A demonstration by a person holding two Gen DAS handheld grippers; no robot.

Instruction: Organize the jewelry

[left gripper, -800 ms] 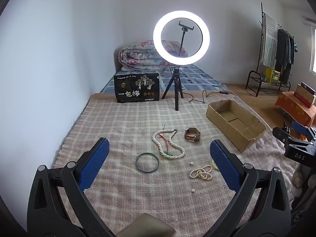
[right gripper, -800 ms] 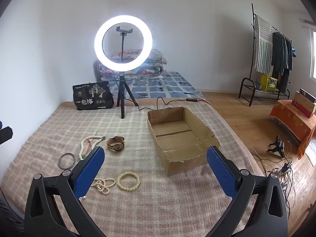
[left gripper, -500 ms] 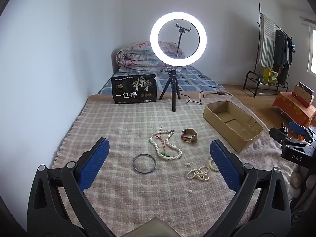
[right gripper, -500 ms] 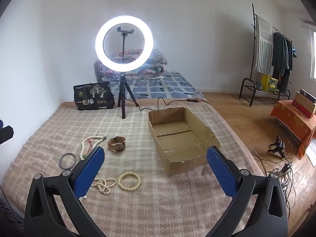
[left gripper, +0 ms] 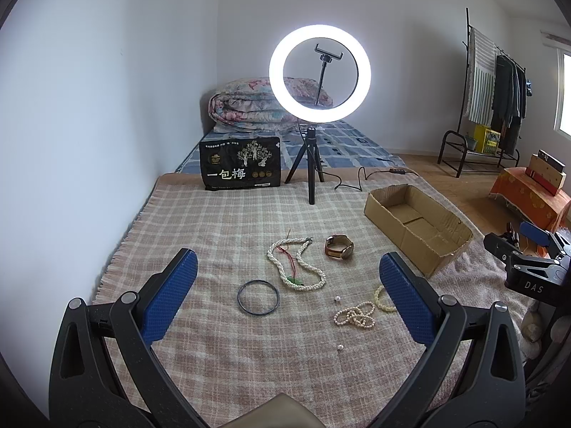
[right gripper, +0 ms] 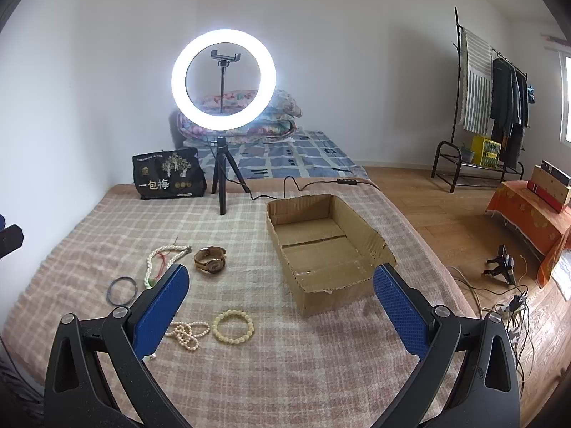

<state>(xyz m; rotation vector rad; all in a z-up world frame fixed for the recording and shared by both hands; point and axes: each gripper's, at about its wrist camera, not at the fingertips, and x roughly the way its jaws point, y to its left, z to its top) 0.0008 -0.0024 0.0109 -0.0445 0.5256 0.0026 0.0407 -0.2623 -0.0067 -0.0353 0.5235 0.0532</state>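
Jewelry lies on a checked blanket [left gripper: 214, 221]: a white bead necklace [left gripper: 296, 267] with red cord, a brown-strapped watch [left gripper: 338, 246], a dark bangle [left gripper: 258, 298], a pearl string [left gripper: 355, 315], a cream bead bracelet [left gripper: 381, 299] and two loose pearls [left gripper: 340, 347]. My left gripper [left gripper: 287, 256] hovers open above the bangle and necklace, holding nothing. My right gripper [right gripper: 280, 271] is open and empty too, between the watch [right gripper: 210, 259] and the empty cardboard box [right gripper: 335, 296]. The cream bracelet [right gripper: 233, 325] and pearl string [right gripper: 187, 333] lie just ahead of its left finger.
A lit ring light on a tripod [left gripper: 314, 164] and a black printed bag [left gripper: 241, 167] stand at the blanket's far end, with a cable [right gripper: 314, 183] trailing behind the box. The bed's edge drops to a wooden floor [right gripper: 464, 221] on the right.
In the left wrist view the scene has slid slightly left, so that gripper has drifted a little. The right view is nearly the same. Both grippers stay open.
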